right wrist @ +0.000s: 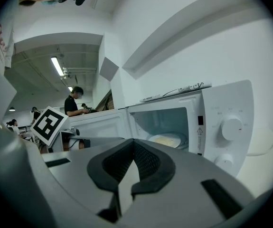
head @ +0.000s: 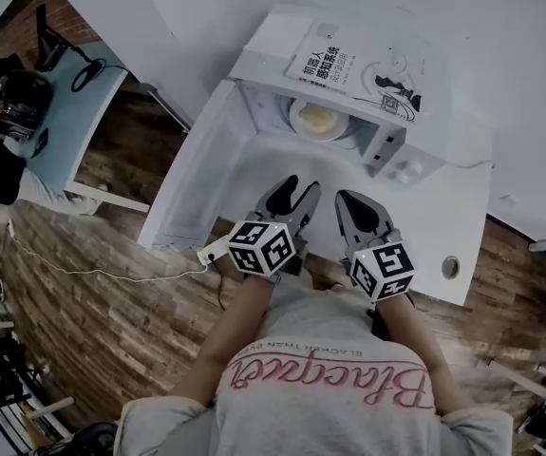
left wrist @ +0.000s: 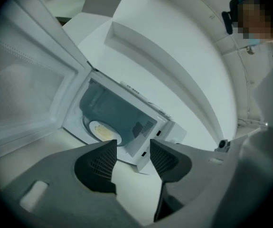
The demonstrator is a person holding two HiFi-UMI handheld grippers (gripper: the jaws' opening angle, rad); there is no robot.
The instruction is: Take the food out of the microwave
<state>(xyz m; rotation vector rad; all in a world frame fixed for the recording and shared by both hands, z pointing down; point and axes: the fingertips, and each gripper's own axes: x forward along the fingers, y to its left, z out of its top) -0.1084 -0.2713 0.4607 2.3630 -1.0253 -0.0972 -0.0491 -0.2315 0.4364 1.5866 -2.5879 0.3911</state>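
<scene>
The white microwave (head: 391, 145) stands on the table with its door (head: 192, 179) swung wide to the left. Inside, a white plate of pale yellow food (head: 318, 119) rests on the turntable; the plate of food (left wrist: 103, 132) also appears in the left gripper view, and the same plate (right wrist: 167, 139) in the right gripper view. My left gripper (head: 296, 186) is held in front of the cavity, apart from the plate, open with nothing between its jaws (left wrist: 133, 146). Beside it, my right gripper (head: 348, 200) is shut on nothing, its tips touching (right wrist: 134, 144).
A book (head: 353, 65) lies on top of the microwave. The control knobs (right wrist: 232, 127) sit to the right of the cavity. A power strip (head: 211, 252) lies at the table's near edge, and a cable hole (head: 451, 267) at the right. A person (head: 2, 150) sits at another desk, far left.
</scene>
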